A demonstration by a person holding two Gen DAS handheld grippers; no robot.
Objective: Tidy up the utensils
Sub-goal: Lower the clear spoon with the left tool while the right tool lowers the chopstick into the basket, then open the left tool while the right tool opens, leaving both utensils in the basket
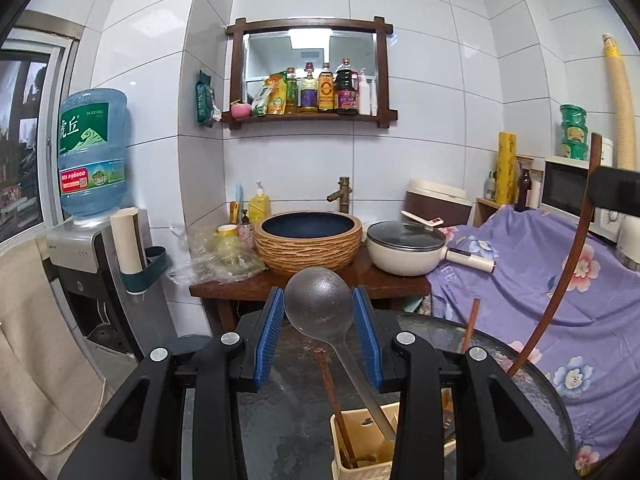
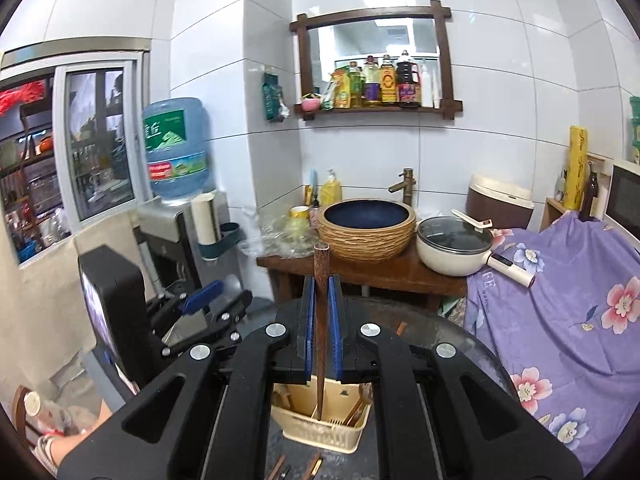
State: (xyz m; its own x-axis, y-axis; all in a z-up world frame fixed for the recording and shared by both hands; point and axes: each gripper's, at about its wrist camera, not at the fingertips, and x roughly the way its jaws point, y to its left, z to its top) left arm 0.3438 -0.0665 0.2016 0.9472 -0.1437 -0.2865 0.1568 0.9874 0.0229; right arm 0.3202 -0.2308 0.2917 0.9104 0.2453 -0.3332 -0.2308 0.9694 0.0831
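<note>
White-tiled kitchen corner w/ a dark round glass table (image 1: 532, 384) in front. Left gripper (image 1: 320, 332) has its blue pads clamped on a grey metal ladle (image 1: 320, 300), bowl up, handle angling down into the cream plastic utensil holder (image 1: 360, 452). Right gripper (image 2: 321, 328) is closed tight on a dark wooden chopstick (image 2: 321, 280), tip in the same holder. Ladle: stiff, prob. top-heavy & slick, so grip at the neck. Chopstick: light, rigid, may pivot; hold mid-shaft.
</note>
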